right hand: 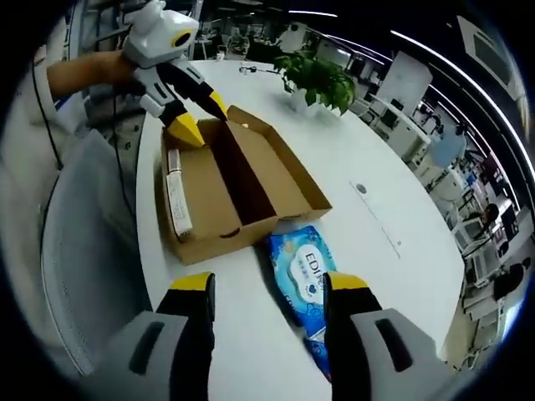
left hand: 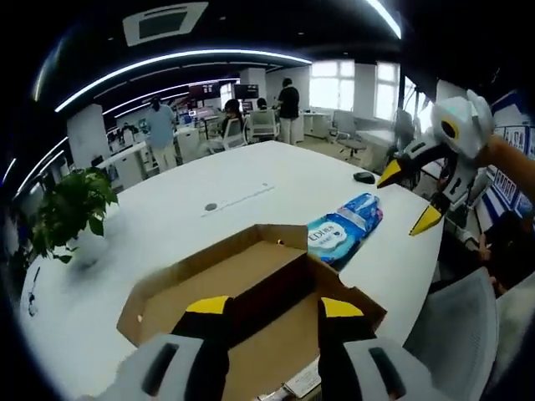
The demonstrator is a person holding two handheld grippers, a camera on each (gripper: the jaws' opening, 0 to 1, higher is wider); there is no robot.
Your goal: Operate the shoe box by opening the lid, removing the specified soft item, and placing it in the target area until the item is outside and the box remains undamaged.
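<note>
1. Shoe box (right hand: 238, 188), brown cardboard, lid folded open, lies on the white table (right hand: 393, 276); landmark for all entries.
2. Table: white, carries the box.
3. Potted plant (right hand: 316, 79): on the table, well beyond the box.
4. Wipes pack (right hand: 305, 280), blue, soft: outside the box, just beside its wall, flat on the table.
5. My left gripper (right hand: 203, 117): jaws spread, over the box's far corner, gripping nothing.
6. My right gripper (right hand: 267, 288): jaws wide, above the pack, empty.
</note>
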